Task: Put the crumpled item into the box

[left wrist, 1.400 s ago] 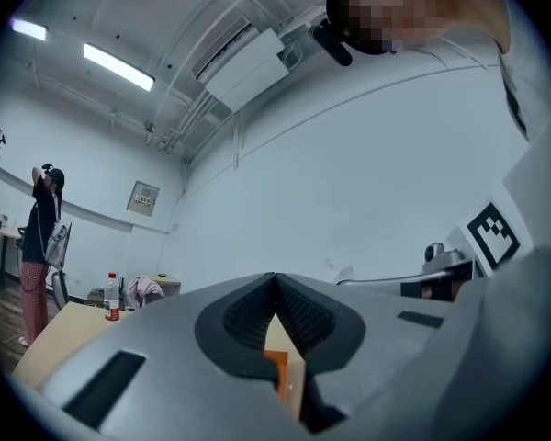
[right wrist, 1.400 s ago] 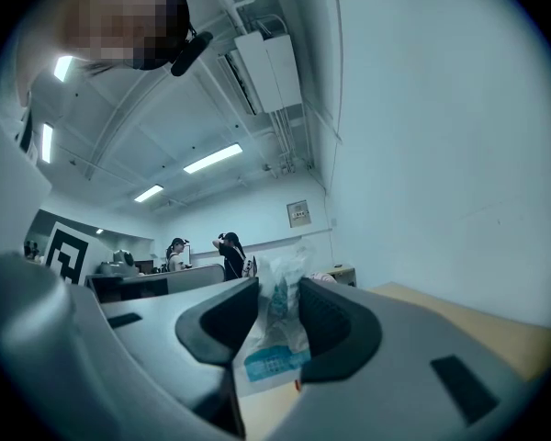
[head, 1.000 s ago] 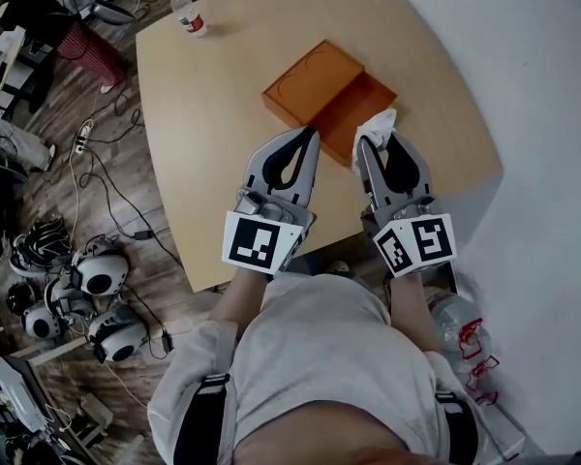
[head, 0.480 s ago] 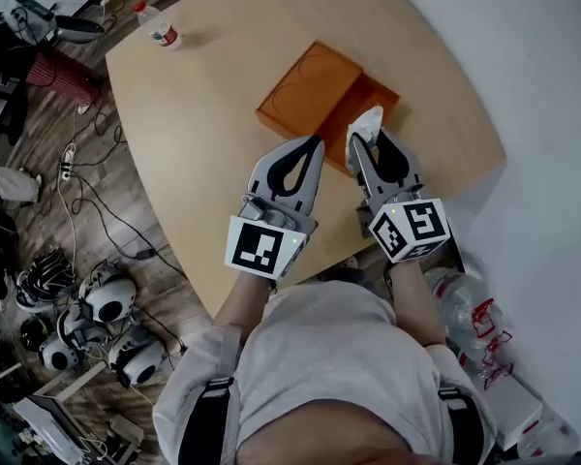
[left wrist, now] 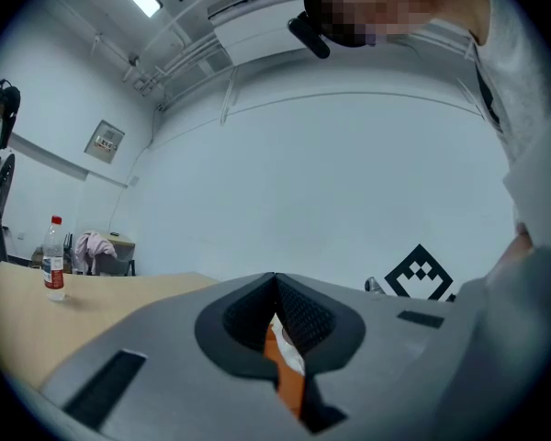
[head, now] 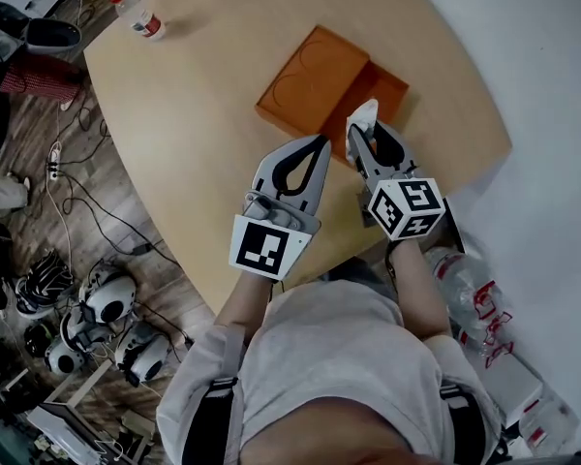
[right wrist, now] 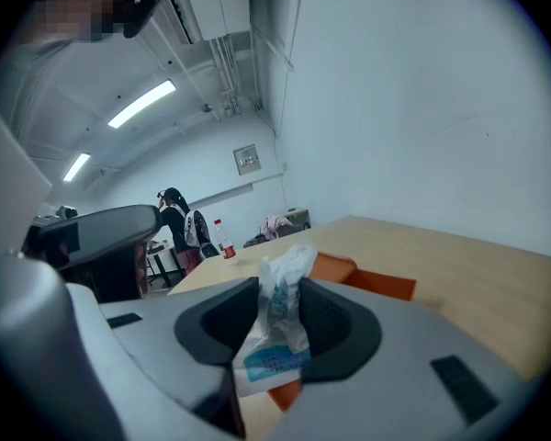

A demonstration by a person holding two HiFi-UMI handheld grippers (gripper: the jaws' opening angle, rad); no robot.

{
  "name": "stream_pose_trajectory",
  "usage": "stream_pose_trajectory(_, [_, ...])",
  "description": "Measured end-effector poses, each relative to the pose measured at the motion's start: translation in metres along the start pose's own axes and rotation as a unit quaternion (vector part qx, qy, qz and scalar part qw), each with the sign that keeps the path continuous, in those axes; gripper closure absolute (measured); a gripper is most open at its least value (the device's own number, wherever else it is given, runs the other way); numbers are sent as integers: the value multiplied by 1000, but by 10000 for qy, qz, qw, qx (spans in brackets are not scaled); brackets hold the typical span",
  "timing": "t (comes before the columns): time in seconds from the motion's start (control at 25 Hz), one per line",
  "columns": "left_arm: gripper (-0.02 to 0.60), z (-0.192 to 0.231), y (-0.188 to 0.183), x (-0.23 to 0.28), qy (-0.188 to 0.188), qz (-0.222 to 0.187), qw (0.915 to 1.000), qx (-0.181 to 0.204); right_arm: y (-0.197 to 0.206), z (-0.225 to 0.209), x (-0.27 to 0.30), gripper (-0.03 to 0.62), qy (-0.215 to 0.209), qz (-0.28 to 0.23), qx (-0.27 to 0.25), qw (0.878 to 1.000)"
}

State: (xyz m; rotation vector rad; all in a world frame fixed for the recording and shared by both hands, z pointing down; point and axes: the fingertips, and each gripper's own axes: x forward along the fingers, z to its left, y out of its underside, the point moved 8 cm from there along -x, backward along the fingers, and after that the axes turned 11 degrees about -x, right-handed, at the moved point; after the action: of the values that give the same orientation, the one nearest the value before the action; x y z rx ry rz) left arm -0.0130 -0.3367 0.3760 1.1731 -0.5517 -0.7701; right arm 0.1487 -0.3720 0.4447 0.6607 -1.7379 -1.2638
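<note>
Pinching the crumpled item (right wrist: pixel 274 324) in the right tongs (head: pixel 361 132), clamped firmly for carrying, tips hanging at the near edge of the open orange box (head: pixel 389 87) just ahead on the tabletop (head: pixel 194 114); holding the left tongs (head: pixel 319 145) together, empty, alongside, clear of the drop.

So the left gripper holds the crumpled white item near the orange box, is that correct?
Not quite: the right gripper holds the crumpled white item near the orange box, as the right gripper view shows. The left gripper is shut on nothing.
</note>
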Motion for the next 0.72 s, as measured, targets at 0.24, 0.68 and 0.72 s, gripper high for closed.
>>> stream_pose_trajectory(0.24, [568, 11, 7, 1, 62, 58, 9998, -152, 22, -7, 18, 448, 232, 630, 118, 9977])
stream_pose_trajectory(0.68, [568, 26, 19, 2, 70, 132, 9994, -309, 43, -16, 44, 448, 515, 1533, -150, 9867])
stream_pose_trajectory(0.72, [568, 27, 19, 2, 70, 135, 9993, -336, 44, -16, 47, 448, 516, 1620, -176, 9853])
